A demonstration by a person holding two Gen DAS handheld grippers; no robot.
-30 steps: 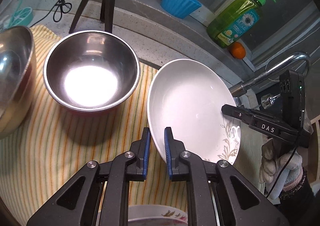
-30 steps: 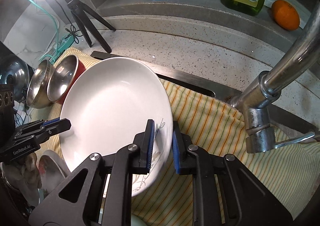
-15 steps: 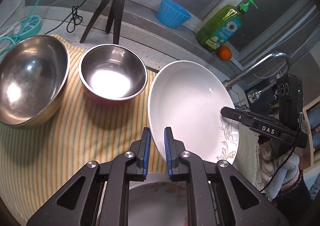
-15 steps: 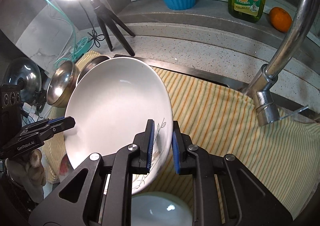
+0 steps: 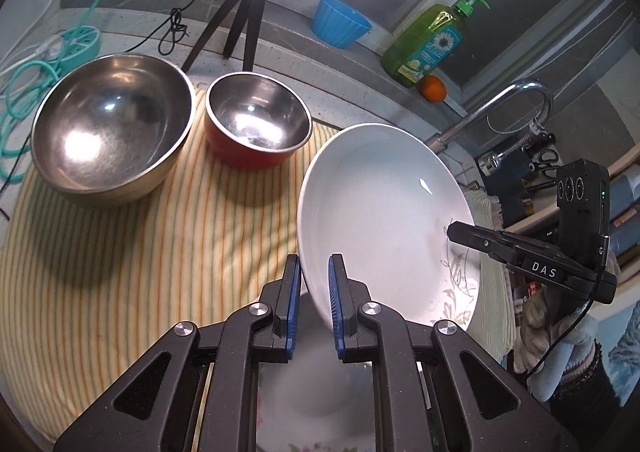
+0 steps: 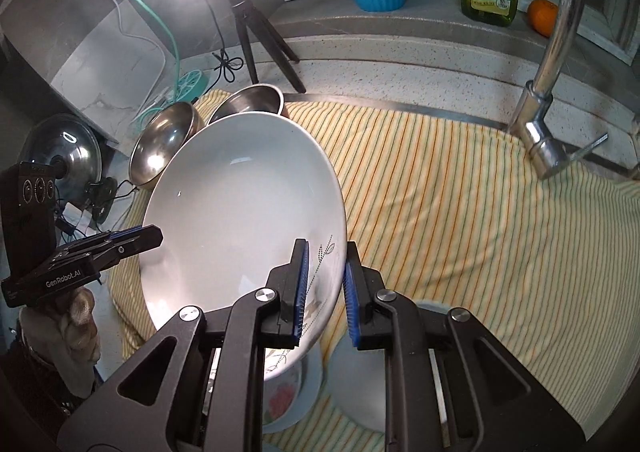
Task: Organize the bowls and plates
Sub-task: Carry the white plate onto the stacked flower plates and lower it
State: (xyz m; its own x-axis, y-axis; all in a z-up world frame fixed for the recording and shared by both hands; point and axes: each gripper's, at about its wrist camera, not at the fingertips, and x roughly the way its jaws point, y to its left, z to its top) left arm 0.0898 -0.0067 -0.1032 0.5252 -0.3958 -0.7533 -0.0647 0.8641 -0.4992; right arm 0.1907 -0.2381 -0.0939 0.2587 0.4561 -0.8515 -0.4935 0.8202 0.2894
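A large white plate [image 5: 376, 220] with a leaf pattern is held in the air, tilted, above the striped cloth [image 5: 120, 252]. My left gripper [image 5: 314, 280] is shut on its near rim. My right gripper [image 6: 324, 280] is shut on the opposite rim of the plate [image 6: 244, 212]. Each gripper shows in the other's view, the right [image 5: 520, 256] and the left [image 6: 88, 256]. A large steel bowl [image 5: 112, 128] and a smaller steel bowl with a red outside [image 5: 258, 120] stand on the cloth. A flowered plate [image 6: 284, 400] and a pale bowl [image 6: 360, 392] lie below.
A tripod [image 5: 248, 8] with a ring light stands at the back of the counter. A blue cup [image 5: 340, 22], a green soap bottle [image 5: 432, 42] and an orange [image 5: 433, 87] sit on the ledge. The tap [image 6: 556, 64] rises at the right. A pot lid [image 6: 60, 156] stands at the left.
Both grippers have lifted the white plate up and back from the cloth; the bowls and counter look farther away. The flowered plate and pale bowl now show below.
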